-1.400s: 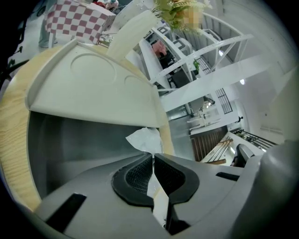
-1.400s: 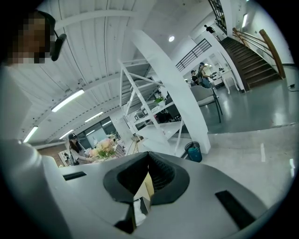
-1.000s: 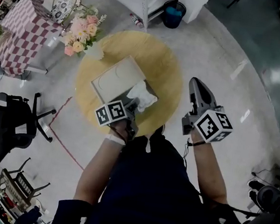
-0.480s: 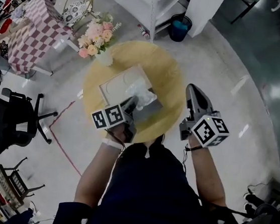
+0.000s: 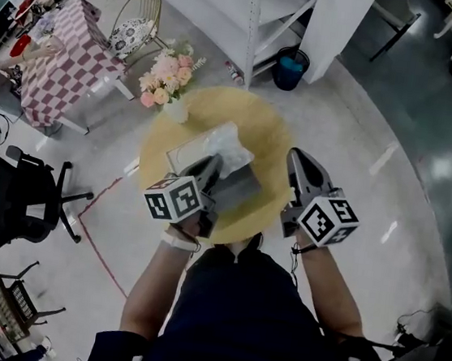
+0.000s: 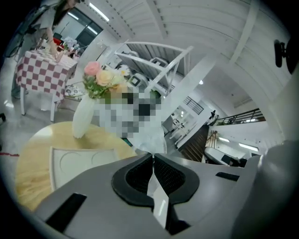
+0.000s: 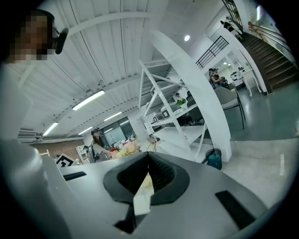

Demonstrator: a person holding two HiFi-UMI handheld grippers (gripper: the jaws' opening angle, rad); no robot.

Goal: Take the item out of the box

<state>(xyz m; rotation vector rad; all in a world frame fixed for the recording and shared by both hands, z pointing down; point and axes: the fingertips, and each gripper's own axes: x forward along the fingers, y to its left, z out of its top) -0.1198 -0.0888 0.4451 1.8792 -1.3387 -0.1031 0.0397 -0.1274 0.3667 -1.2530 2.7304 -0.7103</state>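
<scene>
On the round wooden table (image 5: 269,132) lies a grey box (image 5: 239,190) beside a flat white insert with round hollows (image 5: 181,156). My left gripper (image 5: 214,161) is shut on a crumpled white wrapped item (image 5: 229,143) and holds it up above the box. In the left gripper view the jaws (image 6: 152,155) meet on a corner of that white item (image 6: 150,136), and the white insert (image 6: 70,161) lies below on the table. My right gripper (image 5: 294,156) hovers shut over the table's right edge with nothing in it; its jaws (image 7: 148,155) touch at the tips.
A white vase of pink and yellow flowers (image 5: 166,78) stands at the table's far left edge. A checkered table (image 5: 64,66), a wire chair (image 5: 135,21), white shelving (image 5: 254,16) and a blue bin (image 5: 292,65) stand beyond. An office chair (image 5: 11,198) is at the left.
The left gripper has risen with the white item pinched in it, lifting it off the box. The right gripper has drifted slightly up and in towards the table.
</scene>
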